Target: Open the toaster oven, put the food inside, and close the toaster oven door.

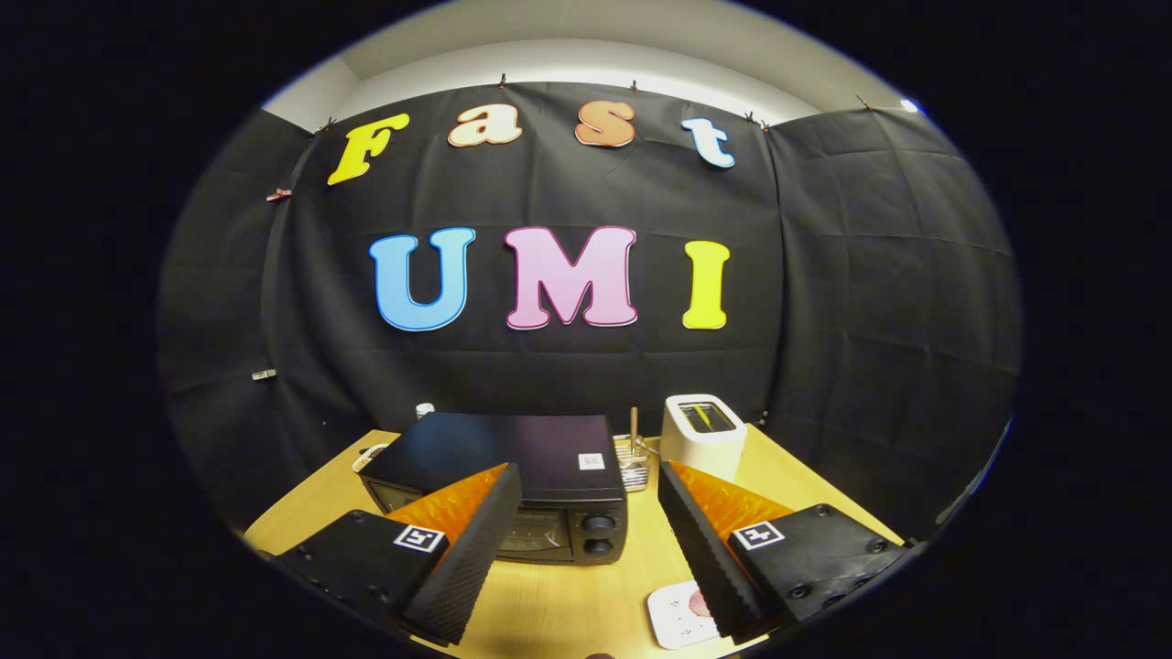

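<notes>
Claw (586, 540) fingers are held wide apart, gripping nothing, above the table (558, 604). One black toaster oven (513, 480), door apparently closed, sits just ahead, partly behind the left finger. One white plate (676, 615) carrying reddish food lies beside the right finger. One white pop-up toaster (703, 432) and one small rack (634, 458) stand beyond. If the door handle is approached off-centre, the oven could be pushed backward.
</notes>
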